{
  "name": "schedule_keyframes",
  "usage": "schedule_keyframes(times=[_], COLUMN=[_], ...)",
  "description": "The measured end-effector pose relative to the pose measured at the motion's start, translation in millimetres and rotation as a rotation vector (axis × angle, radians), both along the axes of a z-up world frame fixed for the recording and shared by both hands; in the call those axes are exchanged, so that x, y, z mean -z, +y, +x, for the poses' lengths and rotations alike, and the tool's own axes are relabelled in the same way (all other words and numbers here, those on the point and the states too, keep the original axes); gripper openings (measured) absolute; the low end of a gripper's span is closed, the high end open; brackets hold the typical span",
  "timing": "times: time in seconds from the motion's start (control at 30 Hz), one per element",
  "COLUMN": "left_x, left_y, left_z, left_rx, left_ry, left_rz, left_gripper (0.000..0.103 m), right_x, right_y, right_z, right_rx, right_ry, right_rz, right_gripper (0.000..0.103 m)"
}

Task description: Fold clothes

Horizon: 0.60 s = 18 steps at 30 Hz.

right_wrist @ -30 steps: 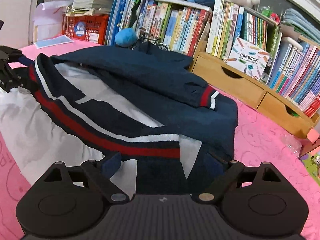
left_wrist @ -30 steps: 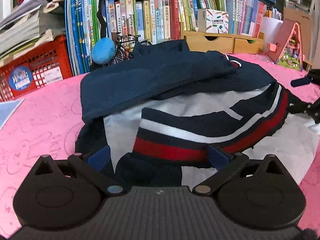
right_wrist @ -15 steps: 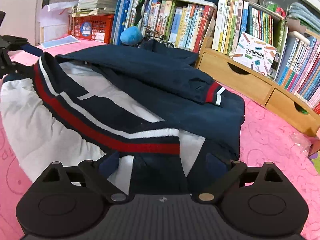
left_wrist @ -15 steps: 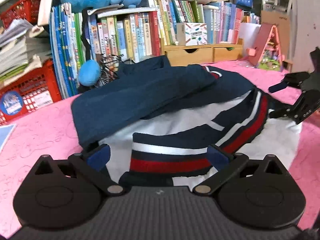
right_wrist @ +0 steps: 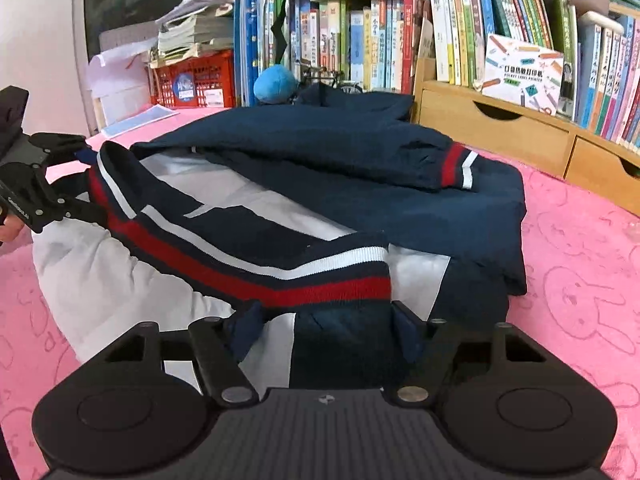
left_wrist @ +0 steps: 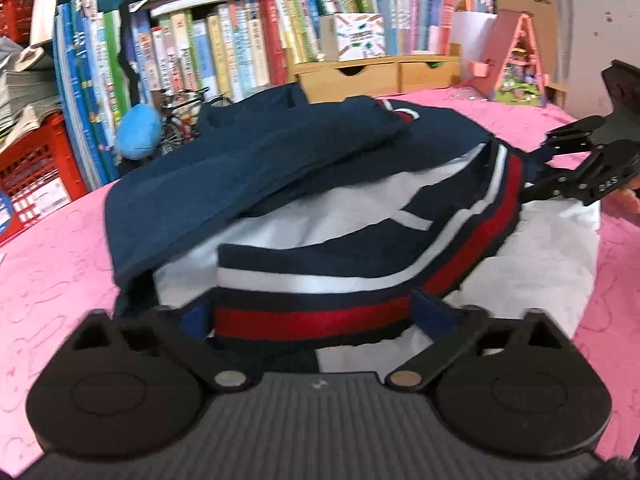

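Flanking the jacket's [left_wrist: 256,168] striped hem [left_wrist: 312,316], both claws tilted downward

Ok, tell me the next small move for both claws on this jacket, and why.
Probably finish closing both on the striped hem. The left claw and right claw each straddle that band of the navy jacket, their jaws have just been closing, and the cloth between them does not look pinched yet.

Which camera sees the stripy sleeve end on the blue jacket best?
The right wrist view. There the sleeve cuff lies in plain sight on the folded jacket, its red and white stripes clear. The left wrist view shows only a far, partly hidden bit.
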<state>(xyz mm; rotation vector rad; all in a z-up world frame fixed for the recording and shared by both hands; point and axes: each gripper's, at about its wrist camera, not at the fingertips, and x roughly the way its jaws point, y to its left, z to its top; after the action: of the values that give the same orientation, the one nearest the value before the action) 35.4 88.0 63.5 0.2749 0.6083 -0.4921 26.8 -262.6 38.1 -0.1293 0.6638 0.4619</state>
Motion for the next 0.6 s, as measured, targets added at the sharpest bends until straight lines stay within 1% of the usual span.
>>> schedule_keyframes(times=[0.03,0.07,0.1,0.13,0.17,0.2,0.27,0.3,0.33,0.37,0.4,0.43,0.47,0.5,0.57,0.6], left_x=[0.3,0.1,-0.3,-1.2,-3.5,-5.9,-13.0,-16.2,-16.8,-17.5,-17.9,-17.2,-15.8,-13.9,-7.7,-4.6], left_y=[-1.3,-1.4,0.1,2.4,7.1,11.8,23.4,28.5,30.5,32.4,33.5,32.4,30.8,28.4,19.6,15.1], left_z=[-0.8,-2.4,-4.0,-5.6,-6.8,-7.9,-7.9,-6.7,-4.2,-1.7,0.6,1.7,1.4,0.4,-4.7,-7.2], left_rx=[0.004,0.003,0.000,-0.005,-0.017,-0.028,-0.045,-0.052,-0.059,-0.067,-0.074,-0.076,-0.069,-0.061,-0.045,-0.037], left_ry=[-0.008,-0.020,-0.029,-0.036,-0.042,-0.048,-0.048,-0.041,-0.026,-0.011,0.004,0.018,0.028,0.036,0.039,0.041], left_rz=[0.003,0.013,0.016,0.015,0.004,-0.007,-0.056,-0.081,-0.090,-0.100,-0.105,-0.099,-0.097,-0.092,-0.077,-0.069], left_gripper=[0.085,0.079,0.068,0.063,0.049,0.039,0.037,0.037,0.037,0.040,0.055,0.068,0.094,0.103,0.103,0.102], right_x=[-0.6,-1.5,-2.4,-3.2,-4.1,-5.0,-7.3,-8.3,-8.9,-9.2,-9.5,-9.1,-8.4,-6.7,0.4,5.2], right_y=[-1.2,-2.3,-3.3,-4.4,-5.5,-6.5,-6.3,-5.9,-4.7,-2.9,-1.3,0.2,1.9,3.9,9.8,15.1], right_z=[-0.6,-1.5,-2.4,-3.3,-4.2,-5.1,-6.2,-5.3,-4.0,-2.0,0.7,3.0,4.8,6.2,6.8,3.5], right_rx=[0.006,0.013,0.019,0.026,0.032,0.038,0.049,0.056,0.060,0.066,0.078,0.074,0.058,0.033,-0.014,-0.014], right_ry=[-0.004,-0.010,-0.016,-0.022,-0.027,-0.033,-0.046,-0.048,-0.050,-0.053,-0.055,-0.050,-0.042,-0.026,0.019,0.013], right_rz=[0.009,0.017,0.024,0.032,0.040,0.048,0.049,0.043,0.035,0.022,0.008,0.005,0.008,0.014,0.014,-0.006], right_gripper=[0.064,0.062,0.060,0.055,0.052,0.051,0.053,0.055,0.061,0.071,0.078,0.087,0.090,0.091,0.092,0.091])
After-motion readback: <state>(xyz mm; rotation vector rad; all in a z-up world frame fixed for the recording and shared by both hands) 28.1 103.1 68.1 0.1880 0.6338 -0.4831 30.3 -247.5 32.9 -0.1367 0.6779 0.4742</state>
